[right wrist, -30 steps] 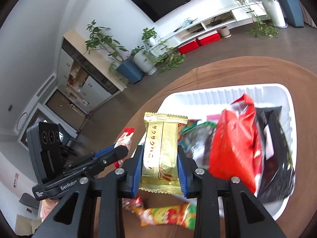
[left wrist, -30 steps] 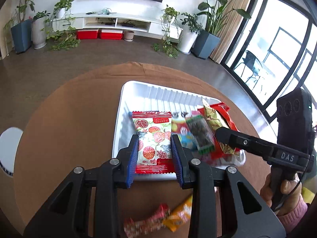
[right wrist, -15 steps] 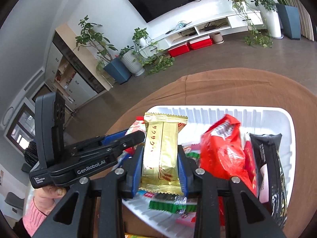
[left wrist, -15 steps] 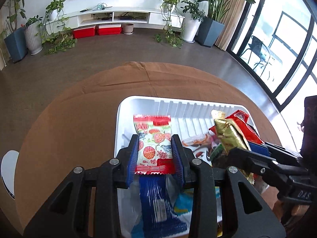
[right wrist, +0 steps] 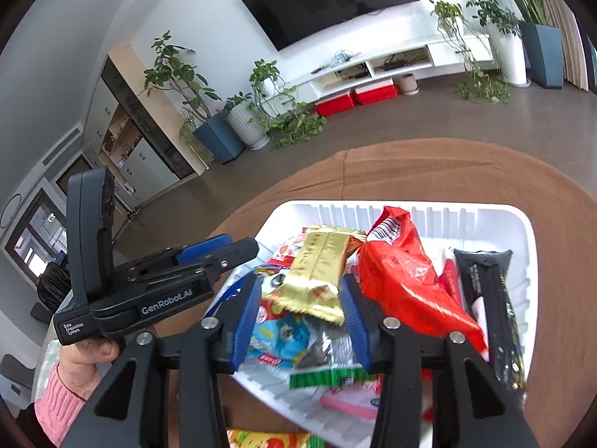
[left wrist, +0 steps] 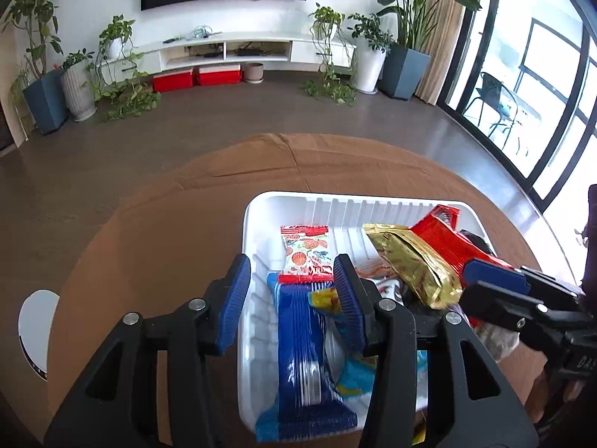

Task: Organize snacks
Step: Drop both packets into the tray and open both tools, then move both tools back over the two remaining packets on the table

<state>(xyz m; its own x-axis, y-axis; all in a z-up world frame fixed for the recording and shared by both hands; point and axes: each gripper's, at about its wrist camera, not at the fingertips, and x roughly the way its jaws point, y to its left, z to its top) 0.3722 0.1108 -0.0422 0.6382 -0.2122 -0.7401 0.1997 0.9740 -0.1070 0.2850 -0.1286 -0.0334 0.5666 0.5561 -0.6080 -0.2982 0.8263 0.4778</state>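
Only the right wrist view shows the person's hand (right wrist: 87,358) in a pink sleeve (right wrist: 56,407) holding the left gripper's handle, plus a black packet (right wrist: 488,298) along the tray's 3 o'clock wall; the left wrist view alone shows a long blue packet (left wrist: 302,347) running from 6 toward 12 o'clock under the left gripper (left wrist: 293,295). Both views show the white tray (left wrist: 257,209) on the brown round table (left wrist: 156,224). The left gripper's jaws are opening, its blue pads clear of the strawberry-print packet (left wrist: 306,254), which lies in the tray just beyond the fingertips, long axis toward 12 o'clock, red sealed end nearest the gripper. The right gripper (right wrist: 298,306) is opening too; the gold packet (right wrist: 321,272) sits between its pads with a gap on each side, resting on other snacks, long axis tilted toward 1 o'clock. A red bag (right wrist: 406,280) lies beside it at 3 o'clock. In the left wrist view the gold packet points toward 10 o'clock.
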